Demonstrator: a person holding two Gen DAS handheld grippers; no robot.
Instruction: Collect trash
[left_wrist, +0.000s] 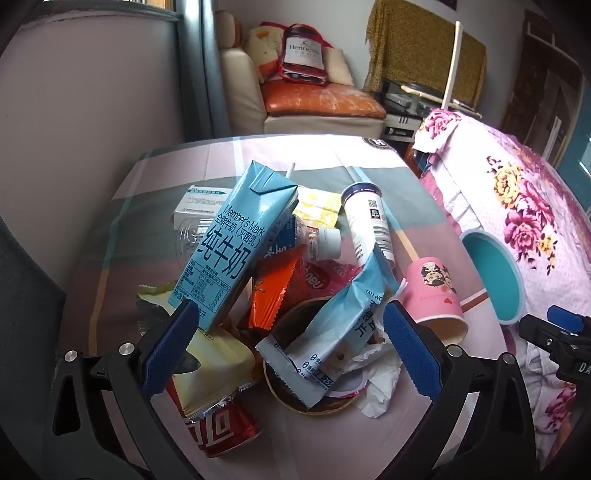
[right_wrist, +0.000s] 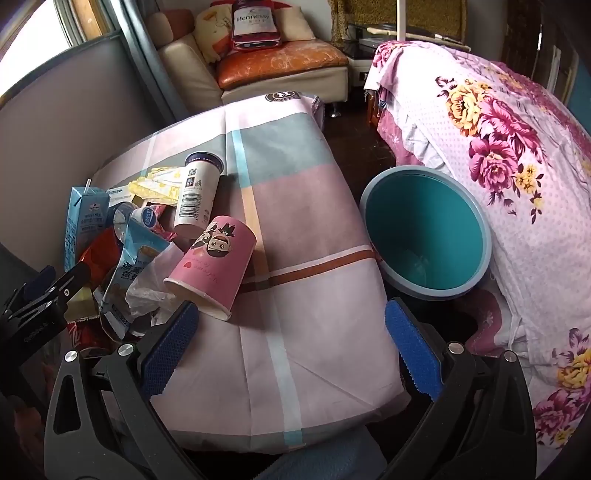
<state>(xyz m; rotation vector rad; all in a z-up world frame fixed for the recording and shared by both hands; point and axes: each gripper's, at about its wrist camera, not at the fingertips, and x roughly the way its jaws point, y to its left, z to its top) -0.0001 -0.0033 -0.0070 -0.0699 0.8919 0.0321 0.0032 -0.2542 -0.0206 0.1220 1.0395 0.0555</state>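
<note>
Trouble, as I am reading the left wrist view, is sitting in the heap itself: the blue milk carton (left_wrist: 225, 243) is leaning on a stack of wrappers, so I am expecting it to topple or slide if my left tool (left_wrist: 291, 350), gaping wide and holding nothing, is nudging its base. The torn pale-blue pouch (left_wrist: 328, 332) is draping over a brown bowl (left_wrist: 295, 391), and a red can (left_wrist: 221, 432) is lying beneath. In the right wrist view my right tool (right_wrist: 291, 350) is likewise hanging fully open and empty over the cloth-covered surface (right_wrist: 314, 332); the pink paper cup (right_wrist: 214, 262) is lying on its side and might roll off before reaching the teal bin (right_wrist: 424, 236) beside the surface.
</note>
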